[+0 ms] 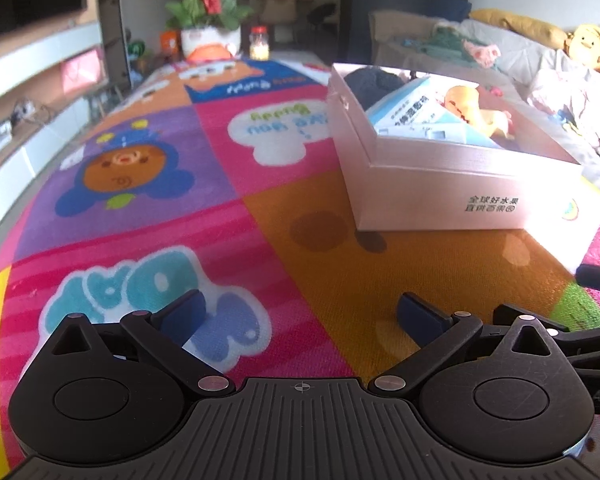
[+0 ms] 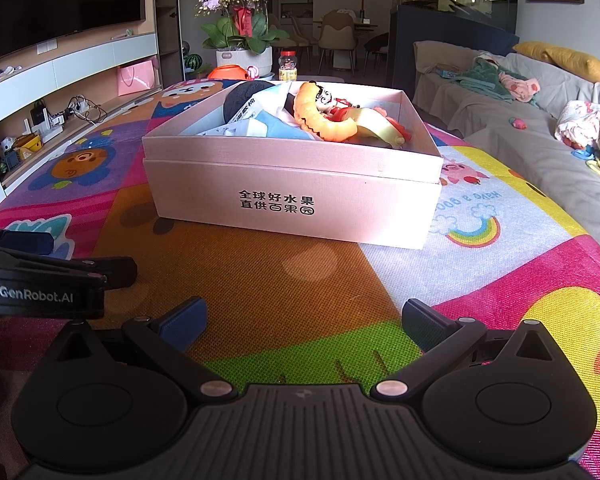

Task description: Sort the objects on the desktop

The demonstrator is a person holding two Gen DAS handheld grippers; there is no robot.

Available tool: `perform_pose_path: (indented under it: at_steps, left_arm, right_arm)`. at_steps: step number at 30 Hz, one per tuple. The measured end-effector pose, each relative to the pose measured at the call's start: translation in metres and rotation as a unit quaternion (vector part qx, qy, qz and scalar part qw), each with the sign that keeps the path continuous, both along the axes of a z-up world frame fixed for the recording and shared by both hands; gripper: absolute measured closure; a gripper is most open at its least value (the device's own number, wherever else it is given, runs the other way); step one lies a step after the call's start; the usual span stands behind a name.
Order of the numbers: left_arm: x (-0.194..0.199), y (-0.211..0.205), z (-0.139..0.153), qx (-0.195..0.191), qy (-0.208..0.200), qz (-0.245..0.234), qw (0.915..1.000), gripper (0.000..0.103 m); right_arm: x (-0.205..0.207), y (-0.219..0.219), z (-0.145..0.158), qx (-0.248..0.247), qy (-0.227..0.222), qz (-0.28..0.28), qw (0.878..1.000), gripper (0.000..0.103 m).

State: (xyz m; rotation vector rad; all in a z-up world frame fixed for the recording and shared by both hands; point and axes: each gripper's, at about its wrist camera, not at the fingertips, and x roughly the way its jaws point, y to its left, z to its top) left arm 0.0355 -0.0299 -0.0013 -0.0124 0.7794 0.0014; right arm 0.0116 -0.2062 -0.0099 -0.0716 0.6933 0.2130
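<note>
Left gripper (image 1: pixel 300 316): fingers apart, empty, low over the mat (image 1: pixel 148 184).
Right gripper (image 2: pixel 302 320): spread, empty.
Box (image 2: pixel 292 200): ahead, holding toy (image 2: pixel 324 118), packet, dark item.
Advice: nothing loose visible; scan the mat before reaching.

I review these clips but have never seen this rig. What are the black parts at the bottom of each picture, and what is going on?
Each picture comes from a camera on a handheld two-finger gripper, looking forward along its fingers. The left gripper and right gripper are both open and hold nothing. The right view also shows the left gripper at its left edge. Ahead, on a colourful cartoon mat, stands an open pink box containing an orange toy, a blue-and-white packet and a dark item. No loose objects show on the mat near the grippers.
</note>
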Motion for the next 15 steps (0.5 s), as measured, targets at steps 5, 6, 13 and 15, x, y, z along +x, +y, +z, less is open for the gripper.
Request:
perform_pose_path:
  at_steps: [5,6,13,15]
  left_arm:
    - [-0.0039,-0.0018,-0.0008,0.004,-0.004,-0.004,1.0,0.0]
    - [-0.0046,-0.002,-0.0011,0.003,-0.006,-0.003,1.0,0.0]
    - [-0.0043,-0.0027,-0.0009,0.004,-0.006,-0.003,1.0,0.0]
    - [-0.0041,-0.002,-0.0008,0.004,-0.005,-0.005,1.0,0.0]
  right_arm:
    - [0.0001,-0.0009,0.0001,0.0,0.0,0.0,1.0,0.0]
    - [0.0005,-0.0007,-0.0001,0.001,0.0,0.0,1.0,0.0]
    - [0.0007,-0.0011,0.0,0.001,0.0,0.0,1.0,0.0]
    - [0.0006,-0.0008,-0.0001,0.001,0.0,0.0,1.0,0.0]
